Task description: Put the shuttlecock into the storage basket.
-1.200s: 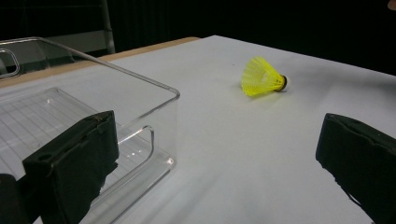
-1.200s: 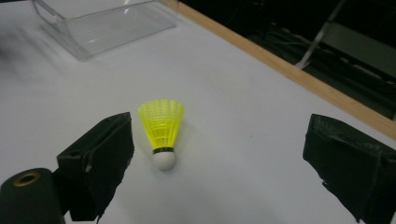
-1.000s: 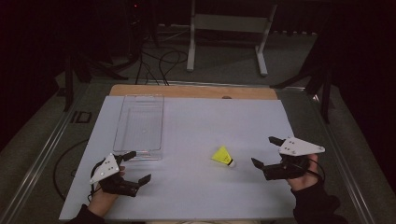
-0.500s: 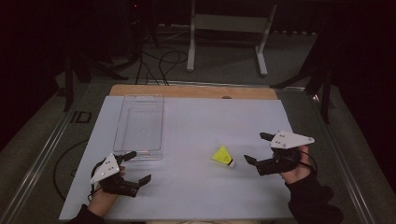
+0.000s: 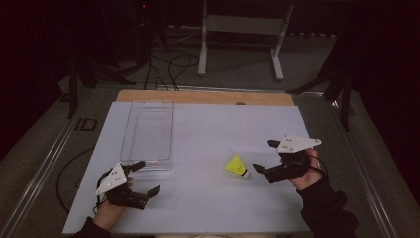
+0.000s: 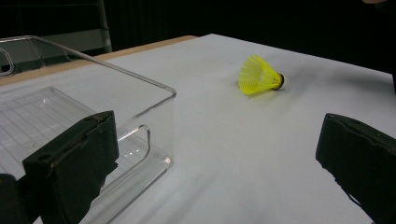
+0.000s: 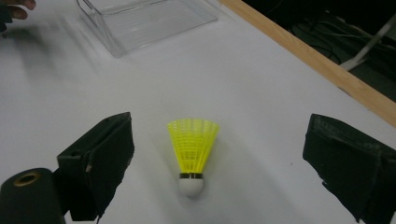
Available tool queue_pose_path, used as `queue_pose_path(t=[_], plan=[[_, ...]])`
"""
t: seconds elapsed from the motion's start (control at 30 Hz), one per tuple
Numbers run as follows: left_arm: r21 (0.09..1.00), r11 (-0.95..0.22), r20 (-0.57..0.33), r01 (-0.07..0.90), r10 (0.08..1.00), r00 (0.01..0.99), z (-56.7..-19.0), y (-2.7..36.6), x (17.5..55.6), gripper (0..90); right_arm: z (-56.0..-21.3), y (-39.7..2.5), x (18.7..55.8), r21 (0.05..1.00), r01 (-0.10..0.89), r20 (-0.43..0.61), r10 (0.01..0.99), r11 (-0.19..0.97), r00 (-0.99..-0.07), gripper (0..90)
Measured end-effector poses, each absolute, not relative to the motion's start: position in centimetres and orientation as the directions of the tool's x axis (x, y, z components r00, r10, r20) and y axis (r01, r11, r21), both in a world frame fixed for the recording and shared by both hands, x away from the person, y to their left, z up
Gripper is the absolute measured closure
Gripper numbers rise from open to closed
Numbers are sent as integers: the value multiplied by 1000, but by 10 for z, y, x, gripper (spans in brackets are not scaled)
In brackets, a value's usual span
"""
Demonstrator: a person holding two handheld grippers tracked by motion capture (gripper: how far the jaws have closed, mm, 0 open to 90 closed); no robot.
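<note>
The right gripper (image 5: 264,154) is held low over the table (image 5: 208,208) at its right side, the hand behind it with the wrist resting near the table's edge and a dark sleeve (image 5: 324,210) running back to the bottom of the high view. Its jaws are spread wide and point left at the shuttlecock (image 5: 236,166), which lies on its side on the white surface just in front of them, a little right of the middle. The left gripper (image 5: 144,177) sits at the near left corner, its jaws also spread apart with nothing between them, just beside the near end of the clear tray (image 5: 147,131).

The shuttlecock has a bright yellow skirt of fine plastic mesh that flares into a cone, a dark band, and a rounded white cap. The tray is a long box of clear hard plastic with rounded corners and a ribbed floor. The table top is smooth and matt white, with a strip of bare wood (image 5: 203,96) along the far edge.

The right gripper view looks down on the shuttlecock (image 7: 193,154) between its own black jaws, cap nearest the camera, neither jaw touching it. The left gripper view shows the shuttlecock (image 6: 259,76) farther off, and the tray's near corner (image 6: 140,121) close up, with a moulded handle notch in its end wall.
</note>
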State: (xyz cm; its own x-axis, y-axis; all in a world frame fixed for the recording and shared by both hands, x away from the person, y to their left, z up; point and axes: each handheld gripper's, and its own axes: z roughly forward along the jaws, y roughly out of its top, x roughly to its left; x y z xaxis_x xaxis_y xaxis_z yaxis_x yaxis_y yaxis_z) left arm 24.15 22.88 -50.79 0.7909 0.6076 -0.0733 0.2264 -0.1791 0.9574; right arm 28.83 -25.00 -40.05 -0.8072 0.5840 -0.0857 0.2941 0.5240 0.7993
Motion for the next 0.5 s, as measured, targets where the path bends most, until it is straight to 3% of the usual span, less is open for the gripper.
queue_pose_path(t=[0.5], plan=[[956, -185, -73, 227, 601, 796, -508, 229, 242, 0, -422, -233, 300, 751, 330, -51, 549, 572, -835, 105]])
